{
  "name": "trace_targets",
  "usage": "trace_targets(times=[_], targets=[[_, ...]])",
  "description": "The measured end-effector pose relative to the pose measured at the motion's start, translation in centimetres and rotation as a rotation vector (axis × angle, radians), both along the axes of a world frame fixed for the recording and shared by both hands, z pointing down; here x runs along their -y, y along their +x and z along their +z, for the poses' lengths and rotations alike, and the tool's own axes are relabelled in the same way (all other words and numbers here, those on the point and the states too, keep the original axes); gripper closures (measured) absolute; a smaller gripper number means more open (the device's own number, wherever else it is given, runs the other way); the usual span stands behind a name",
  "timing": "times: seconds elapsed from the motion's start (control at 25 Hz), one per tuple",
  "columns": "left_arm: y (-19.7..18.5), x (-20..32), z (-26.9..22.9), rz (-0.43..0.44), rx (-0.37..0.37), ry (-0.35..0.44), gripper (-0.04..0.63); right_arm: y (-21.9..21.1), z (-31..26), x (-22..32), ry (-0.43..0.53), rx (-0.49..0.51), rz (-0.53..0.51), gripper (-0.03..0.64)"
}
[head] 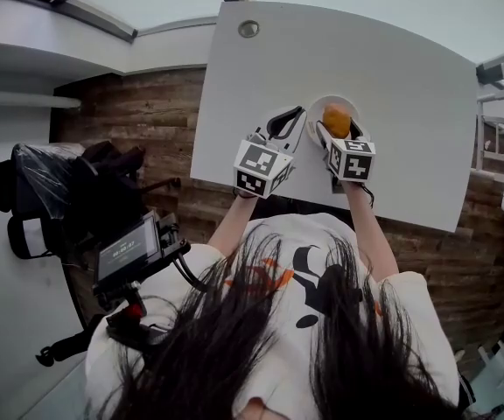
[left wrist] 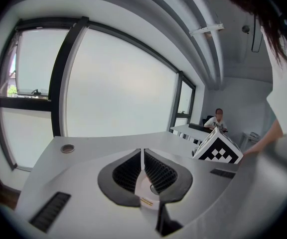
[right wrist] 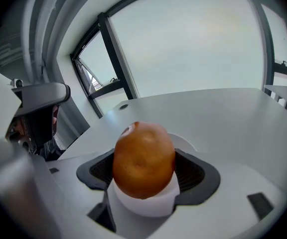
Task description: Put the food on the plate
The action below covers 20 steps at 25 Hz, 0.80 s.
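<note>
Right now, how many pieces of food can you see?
1. An orange-brown fruit is gripped in the right tongs, over the white plate. The left tongs are shut and empty. More could hide under the tongs.

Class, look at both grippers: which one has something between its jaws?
The right gripper: its jaws are shut on a round orange food item. The left gripper has its jaws together with nothing between them.

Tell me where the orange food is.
The food sits right of centre in the head view, clamped in the right gripper over the white plate, near the table's front edge.
</note>
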<state>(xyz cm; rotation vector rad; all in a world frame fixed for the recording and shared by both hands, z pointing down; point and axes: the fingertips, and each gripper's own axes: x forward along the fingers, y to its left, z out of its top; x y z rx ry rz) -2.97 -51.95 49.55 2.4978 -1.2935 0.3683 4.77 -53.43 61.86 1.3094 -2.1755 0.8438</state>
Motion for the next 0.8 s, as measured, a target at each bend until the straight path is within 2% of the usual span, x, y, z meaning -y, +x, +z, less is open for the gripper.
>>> trace_targets(times=[0.52, 0.8], targets=[[0.4, 0.3, 0.0, 0.003, -0.005, 0.002, 0.589, -0.2, 2.5, 0.0, -0.044, -0.022, 0.002, 0.25], [0.3, 0.4, 0.0, 0.005, -0.004, 0.007, 0.589, -0.1, 2.7, 0.2, -0.048, 0.001, 0.002, 0.25]])
